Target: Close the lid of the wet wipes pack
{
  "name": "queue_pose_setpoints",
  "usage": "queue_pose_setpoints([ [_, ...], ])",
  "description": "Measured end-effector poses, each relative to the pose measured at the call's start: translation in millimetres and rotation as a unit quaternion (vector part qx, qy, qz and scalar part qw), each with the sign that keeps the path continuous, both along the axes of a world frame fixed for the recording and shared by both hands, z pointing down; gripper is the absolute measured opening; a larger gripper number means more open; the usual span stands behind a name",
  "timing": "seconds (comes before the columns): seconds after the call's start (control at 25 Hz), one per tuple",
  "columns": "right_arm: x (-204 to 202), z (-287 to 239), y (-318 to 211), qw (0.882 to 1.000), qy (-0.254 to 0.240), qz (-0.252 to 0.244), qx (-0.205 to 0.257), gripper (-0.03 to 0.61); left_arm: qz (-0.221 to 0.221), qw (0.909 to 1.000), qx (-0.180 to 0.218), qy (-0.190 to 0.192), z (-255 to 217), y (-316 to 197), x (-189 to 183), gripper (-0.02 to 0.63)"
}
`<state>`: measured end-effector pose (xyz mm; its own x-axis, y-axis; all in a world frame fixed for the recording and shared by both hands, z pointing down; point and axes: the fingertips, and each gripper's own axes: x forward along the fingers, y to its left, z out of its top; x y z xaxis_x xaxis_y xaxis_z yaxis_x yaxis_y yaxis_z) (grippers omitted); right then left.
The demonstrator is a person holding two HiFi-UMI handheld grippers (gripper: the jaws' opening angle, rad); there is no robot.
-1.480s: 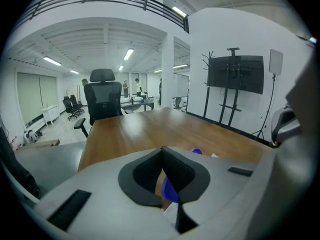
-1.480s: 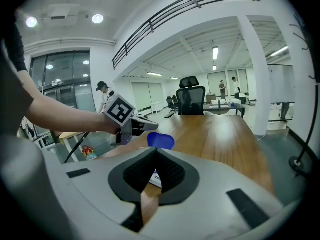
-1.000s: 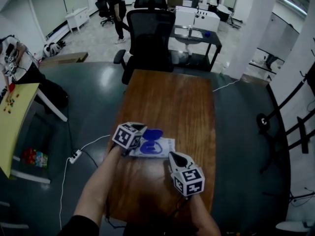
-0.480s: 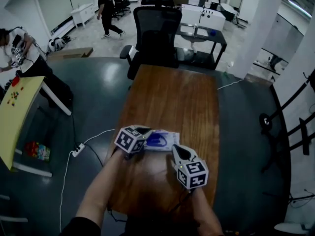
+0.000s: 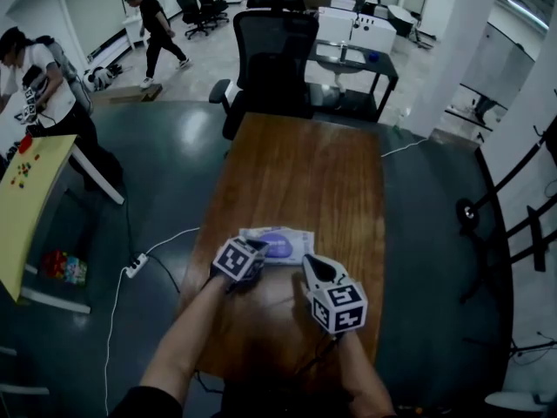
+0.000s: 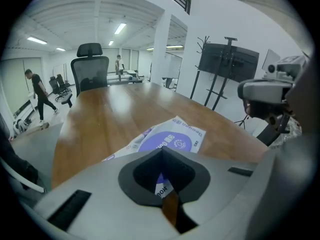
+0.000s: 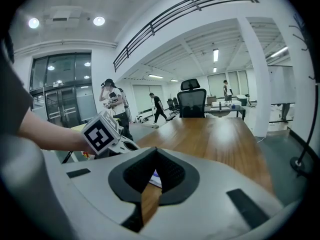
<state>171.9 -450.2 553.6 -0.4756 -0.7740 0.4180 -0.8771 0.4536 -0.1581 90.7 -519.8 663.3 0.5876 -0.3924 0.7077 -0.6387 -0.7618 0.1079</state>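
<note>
The wet wipes pack (image 5: 280, 245) lies flat on the worktop (image 5: 305, 164), close to the near edge, a bit left of the middle. Its purple lid (image 6: 169, 141) looks down (maybe not snapped). My left gripper (image 6: 161, 152) is just beside it, jaws closed and empty. My right gripper (image 7: 156, 152) is closed and empty as well. I should press softly on the lid's rim and not shove the pack away.

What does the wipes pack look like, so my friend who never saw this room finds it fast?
Look for the long wooden table with the black office chair at its far end. Near its close end lies the wet wipes pack, flat on the wood. It is a pale rectangle with a purple oval lid on top, the only purple thing on the table.
</note>
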Motion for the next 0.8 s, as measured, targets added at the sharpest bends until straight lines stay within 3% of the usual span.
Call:
queue_pose_setpoints([
  [0.32,11.9,3.1,1.9,1.000,-0.003,0.011,-0.006,0.011,-0.029,0.9992,0.024,-0.011,14.3,-0.7,-0.8,0.003],
  [0.48,6.7,2.8,3.3,1.000,-0.007,0.008,-0.001,0.011,-0.039,0.9989,0.023,0.010,12.5,0.1,0.9,0.003],
  [0.6,0.1,-1.0,4.0,1.000,-0.007,0.003,0.003,0.011,-0.051,0.9977,0.044,0.011,-0.6,3.1,-8.0,0.003],
  [0.8,-6.7,-19.0,15.3,0.999,-0.020,0.003,0.027,0.011,-0.064,0.9920,0.084,0.069,-51.4,19.0,-19.9,0.003],
])
